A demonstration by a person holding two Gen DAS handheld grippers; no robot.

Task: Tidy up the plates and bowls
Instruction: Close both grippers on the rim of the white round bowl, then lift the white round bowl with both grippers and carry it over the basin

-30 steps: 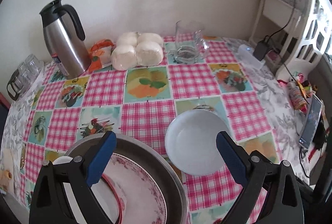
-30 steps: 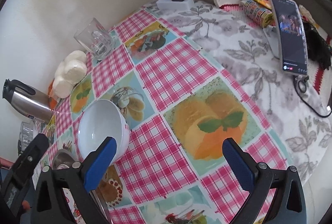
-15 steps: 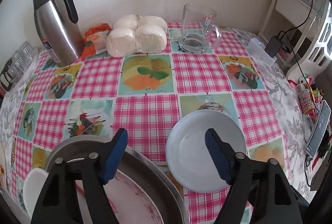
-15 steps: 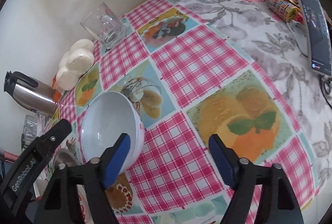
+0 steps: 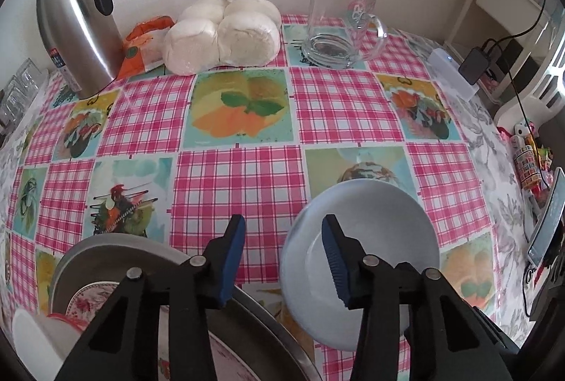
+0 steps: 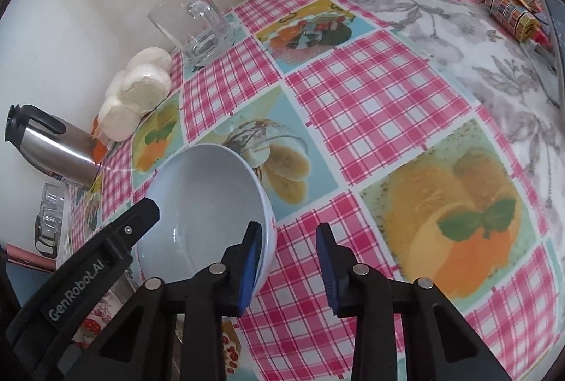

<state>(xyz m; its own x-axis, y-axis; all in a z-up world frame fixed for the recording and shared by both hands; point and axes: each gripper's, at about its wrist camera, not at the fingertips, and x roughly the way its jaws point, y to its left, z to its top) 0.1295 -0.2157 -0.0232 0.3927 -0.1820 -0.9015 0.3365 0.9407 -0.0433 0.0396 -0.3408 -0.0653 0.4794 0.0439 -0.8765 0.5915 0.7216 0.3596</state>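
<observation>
A white bowl (image 5: 367,239) stands on the checked tablecloth; it also shows in the right wrist view (image 6: 208,200). My left gripper (image 5: 282,257) is open, its jaws astride the bowl's left rim with a gap on both sides. My right gripper (image 6: 289,261) is open, its jaws astride the bowl's right rim, not pinching it. A grey metal pan (image 5: 116,261) at lower left holds a floral plate (image 5: 88,296) and a small white bowl (image 5: 31,338).
A steel thermos jug (image 5: 74,24), an orange packet (image 5: 144,41), wrapped white buns (image 5: 222,34) and a glass mug (image 5: 339,27) stand along the far wall. A power strip (image 5: 452,73), phone (image 5: 547,225) and small items lie at the right.
Both grippers have narrowed from wide open and moved in on the white bowl, one on each side of its rim. The bowl has stayed in place.
</observation>
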